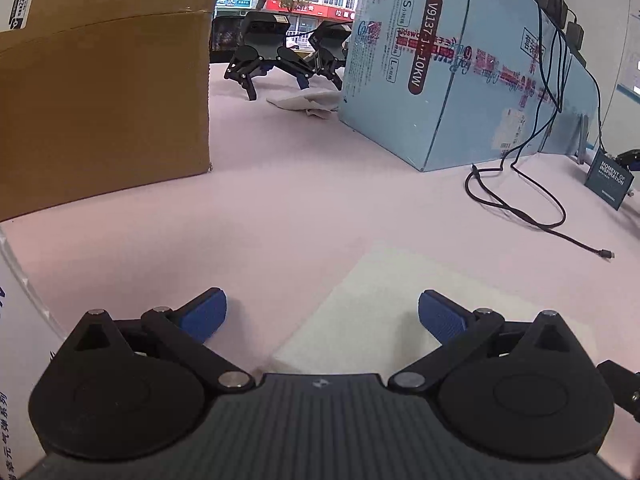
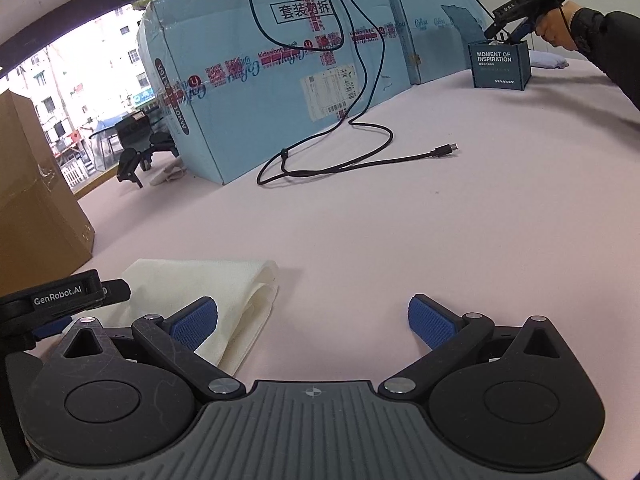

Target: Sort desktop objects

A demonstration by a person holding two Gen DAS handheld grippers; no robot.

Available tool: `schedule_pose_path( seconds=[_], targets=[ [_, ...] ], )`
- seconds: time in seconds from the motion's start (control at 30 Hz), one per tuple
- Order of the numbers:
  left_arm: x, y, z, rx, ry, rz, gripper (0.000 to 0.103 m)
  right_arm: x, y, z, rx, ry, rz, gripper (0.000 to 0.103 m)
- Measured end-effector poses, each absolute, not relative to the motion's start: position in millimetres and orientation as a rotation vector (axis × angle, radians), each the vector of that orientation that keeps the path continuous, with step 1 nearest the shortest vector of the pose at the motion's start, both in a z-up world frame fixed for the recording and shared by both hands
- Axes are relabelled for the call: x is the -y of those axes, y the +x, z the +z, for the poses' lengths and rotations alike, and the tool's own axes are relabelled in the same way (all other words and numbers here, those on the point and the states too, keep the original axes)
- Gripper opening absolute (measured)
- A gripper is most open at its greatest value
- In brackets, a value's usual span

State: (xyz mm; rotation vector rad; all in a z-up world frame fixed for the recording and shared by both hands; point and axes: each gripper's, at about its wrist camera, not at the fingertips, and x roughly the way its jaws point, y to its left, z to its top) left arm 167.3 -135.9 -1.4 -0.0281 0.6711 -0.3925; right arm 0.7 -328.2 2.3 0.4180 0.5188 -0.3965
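Note:
A folded white cloth (image 1: 384,300) lies flat on the pink table, under the right finger of my left gripper (image 1: 323,316), which is open and holds nothing. In the right wrist view the same cloth (image 2: 224,280) lies beneath the left finger of my right gripper (image 2: 314,322), also open and empty. A black cable (image 2: 360,160) curls across the table farther off; its plug end (image 1: 606,255) lies loose. A dark blue box (image 2: 502,66) printed "MOMENT OF INSPIRATION" stands at the far right (image 1: 610,180).
A brown carton (image 1: 100,100) stands left, and a long light blue carton (image 1: 460,72) runs along the back. Spare black grippers (image 1: 276,56) and crumpled paper (image 1: 308,102) sit between them. A hand (image 2: 556,32) in a dark sleeve holds a black device above the blue box.

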Motion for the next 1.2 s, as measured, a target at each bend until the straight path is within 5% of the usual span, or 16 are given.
schedule_pose_path(
  seconds=[0.57,0.7,0.87,0.93,1.03,1.2],
  targets=[
    [135,169,-2,-0.671,-0.045,-0.397,0.103,316,31,3,-0.552,0.422,-0.188,0.096],
    [132,170,0,-0.678,-0.073,-0.406,0.103,323,25,3,-0.539,0.478,-0.108,0.076],
    [128,174,2,-0.703,-0.091,-0.437,0.103,324,25,4,-0.543,0.526,-0.027,0.071],
    [126,175,3,-0.714,-0.106,-0.449,0.103,334,29,-4,-0.571,0.689,0.103,0.043],
    [124,176,3,-0.722,-0.126,-0.454,0.103,345,33,-14,-0.6,0.837,0.141,0.026],
    [125,175,2,-0.717,-0.118,-0.455,0.103,341,31,-9,-0.583,0.795,0.09,0.026]
  ],
)
